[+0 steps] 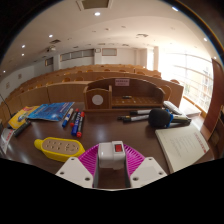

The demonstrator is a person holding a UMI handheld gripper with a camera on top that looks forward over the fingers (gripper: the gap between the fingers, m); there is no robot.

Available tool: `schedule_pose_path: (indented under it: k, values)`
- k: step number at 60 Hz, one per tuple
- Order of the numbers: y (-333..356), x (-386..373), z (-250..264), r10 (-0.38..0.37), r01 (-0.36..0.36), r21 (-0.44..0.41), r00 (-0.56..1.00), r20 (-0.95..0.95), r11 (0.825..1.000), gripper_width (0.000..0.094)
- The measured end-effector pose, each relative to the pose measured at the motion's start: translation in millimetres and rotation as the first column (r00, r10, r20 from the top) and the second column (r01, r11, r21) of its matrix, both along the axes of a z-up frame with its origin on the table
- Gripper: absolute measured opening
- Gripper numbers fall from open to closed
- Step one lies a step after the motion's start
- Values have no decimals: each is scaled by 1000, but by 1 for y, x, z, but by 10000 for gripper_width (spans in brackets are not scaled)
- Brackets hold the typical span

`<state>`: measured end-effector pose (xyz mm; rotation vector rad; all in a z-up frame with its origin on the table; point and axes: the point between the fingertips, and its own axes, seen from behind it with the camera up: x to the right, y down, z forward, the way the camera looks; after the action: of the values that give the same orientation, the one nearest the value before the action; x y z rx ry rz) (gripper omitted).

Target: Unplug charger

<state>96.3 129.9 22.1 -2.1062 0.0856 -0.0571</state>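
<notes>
A white charger [110, 154] with a red label sits between my gripper's [111, 162] two fingers. Both magenta pads [90, 159] press on its sides, so the gripper is shut on it. The charger is held off the brown table. A yellow power strip [58, 148] lies on the table to the left of the fingers, apart from the charger. I cannot see the charger's prongs.
Several markers [75, 122] and a blue book [48, 112] lie beyond the power strip. A wooden desk organiser [100, 97] stands at the back. A black device [160, 118] and a white notebook [182, 146] lie to the right.
</notes>
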Motion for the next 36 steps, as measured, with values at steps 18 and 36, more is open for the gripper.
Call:
schedule_pose_path:
  k: [18, 36]
  values:
    - [-48, 1, 43, 27, -27, 41, 1000, 15, 999, 854]
    - [-188, -38, 129, 49, -56, 116, 997, 60, 992, 848]
